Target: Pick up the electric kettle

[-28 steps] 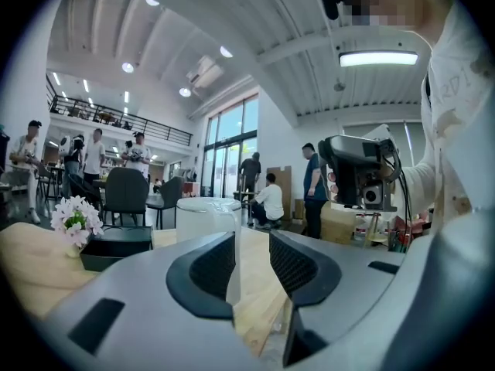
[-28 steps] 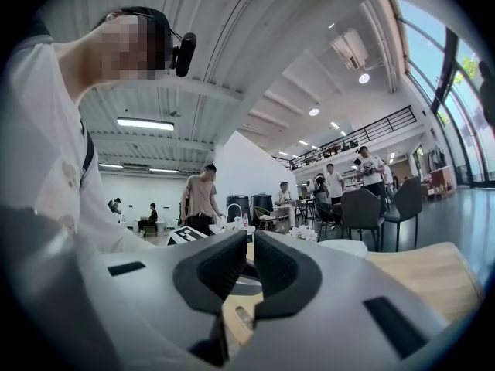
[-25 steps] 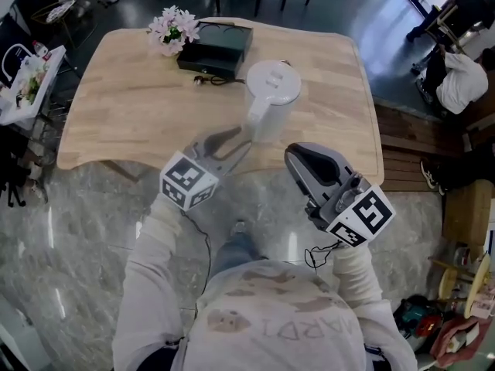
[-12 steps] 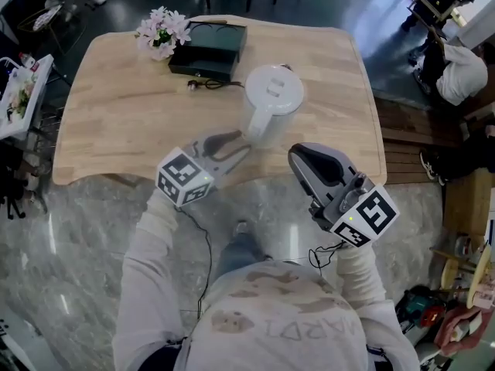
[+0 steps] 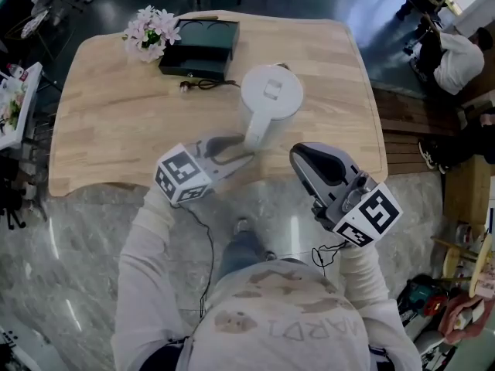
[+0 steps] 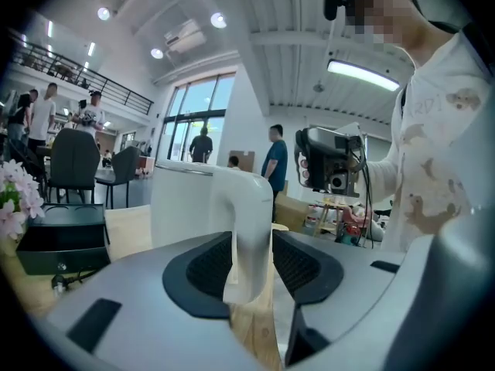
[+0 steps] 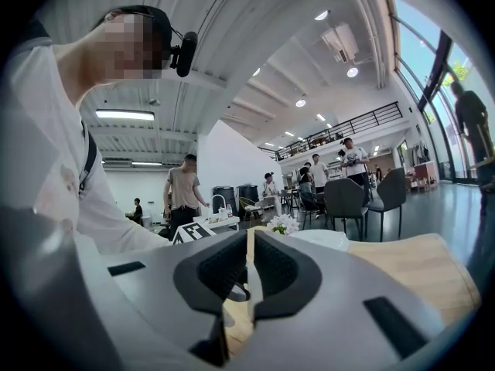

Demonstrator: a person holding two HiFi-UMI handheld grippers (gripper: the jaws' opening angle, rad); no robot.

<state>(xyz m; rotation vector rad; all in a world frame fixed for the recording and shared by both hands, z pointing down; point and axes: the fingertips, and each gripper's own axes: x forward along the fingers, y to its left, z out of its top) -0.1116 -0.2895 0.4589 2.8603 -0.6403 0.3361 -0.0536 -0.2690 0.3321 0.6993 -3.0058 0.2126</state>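
Note:
A white electric kettle [image 5: 271, 99] stands on the wooden table [image 5: 116, 130], its handle [image 5: 255, 134] pointing toward me. My left gripper [image 5: 246, 157] is at the table's near edge, right at the handle. In the left gripper view the handle [image 6: 249, 230] shows between the two dark pads [image 6: 205, 265]. The jaws are opening and the pads do not visibly press on it. My right gripper [image 5: 296, 155] hovers off the table's front edge, right of the kettle, with its jaws together and nothing in them. The right gripper view shows the kettle's lid [image 7: 325, 239] beyond the closed pads [image 7: 224, 273].
A black box [image 5: 199, 49] with a cable [image 5: 205, 83] lies behind the kettle. A bunch of pink flowers [image 5: 147, 31] sits at the far left. Chairs and people are around the room beyond the table.
The left gripper has moved forward and down to the kettle's handle, and its jaws have spread wider. The right gripper has shifted only slightly and stays closed.

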